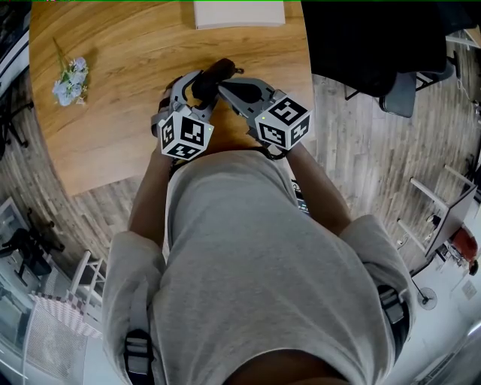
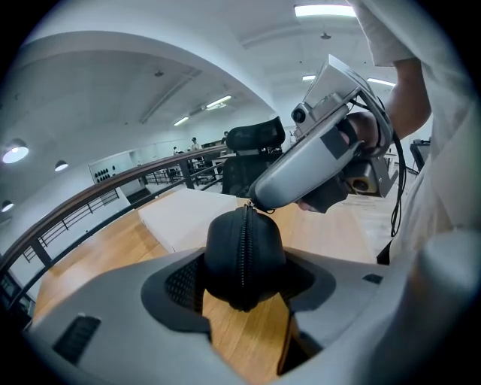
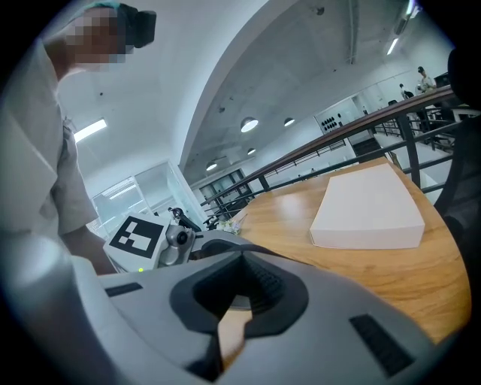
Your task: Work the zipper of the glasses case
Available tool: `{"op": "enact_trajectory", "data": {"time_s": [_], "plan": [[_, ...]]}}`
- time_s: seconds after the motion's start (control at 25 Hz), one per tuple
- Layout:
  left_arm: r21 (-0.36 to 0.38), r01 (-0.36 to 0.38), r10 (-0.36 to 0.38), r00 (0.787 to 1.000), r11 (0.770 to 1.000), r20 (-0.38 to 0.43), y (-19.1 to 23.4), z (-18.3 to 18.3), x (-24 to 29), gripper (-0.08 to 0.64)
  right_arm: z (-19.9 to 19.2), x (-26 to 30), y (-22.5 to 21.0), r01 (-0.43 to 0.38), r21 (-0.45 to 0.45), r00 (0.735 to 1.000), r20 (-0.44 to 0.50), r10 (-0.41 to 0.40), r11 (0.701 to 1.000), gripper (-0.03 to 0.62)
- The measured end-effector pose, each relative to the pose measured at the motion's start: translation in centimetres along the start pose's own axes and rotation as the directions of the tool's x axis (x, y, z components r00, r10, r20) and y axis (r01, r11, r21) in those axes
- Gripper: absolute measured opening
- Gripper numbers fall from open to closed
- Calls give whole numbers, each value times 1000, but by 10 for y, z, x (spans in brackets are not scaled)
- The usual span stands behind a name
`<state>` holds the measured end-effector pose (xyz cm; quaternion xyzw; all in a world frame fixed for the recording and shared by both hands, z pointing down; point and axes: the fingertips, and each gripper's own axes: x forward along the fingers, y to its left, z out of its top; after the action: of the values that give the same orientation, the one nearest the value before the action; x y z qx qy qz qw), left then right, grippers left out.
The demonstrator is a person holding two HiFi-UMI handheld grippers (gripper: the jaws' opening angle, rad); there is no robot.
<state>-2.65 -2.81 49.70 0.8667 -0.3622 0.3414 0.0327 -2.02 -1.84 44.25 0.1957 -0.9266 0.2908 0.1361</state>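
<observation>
Wooden table, seen from above, with a white box at its far edge. At left, a small bunch of pale flowers lies well apart from my work. At centre, my left gripper clamps the black glasses case by its two sides over the table; the zipper faces that gripper's camera and looks closed along its visible length. At right, my right gripper has its jaws pressed together, with the tips touching the zipper's upper end (whether they pinch the pull itself I cannot tell).
</observation>
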Motion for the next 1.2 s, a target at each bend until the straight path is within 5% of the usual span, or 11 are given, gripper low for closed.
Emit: {"op": "enact_trajectory", "data": {"time_s": [0.64, 1.2], "plan": [[69, -33, 24, 993, 997, 120, 3, 24, -15, 273, 7, -8, -24, 35, 62, 999, 37, -37, 997, 25], [32, 7, -7, 1000, 999, -10, 0, 6, -2, 270, 8, -7, -8, 34, -4, 999, 4, -34, 999, 25]]}}
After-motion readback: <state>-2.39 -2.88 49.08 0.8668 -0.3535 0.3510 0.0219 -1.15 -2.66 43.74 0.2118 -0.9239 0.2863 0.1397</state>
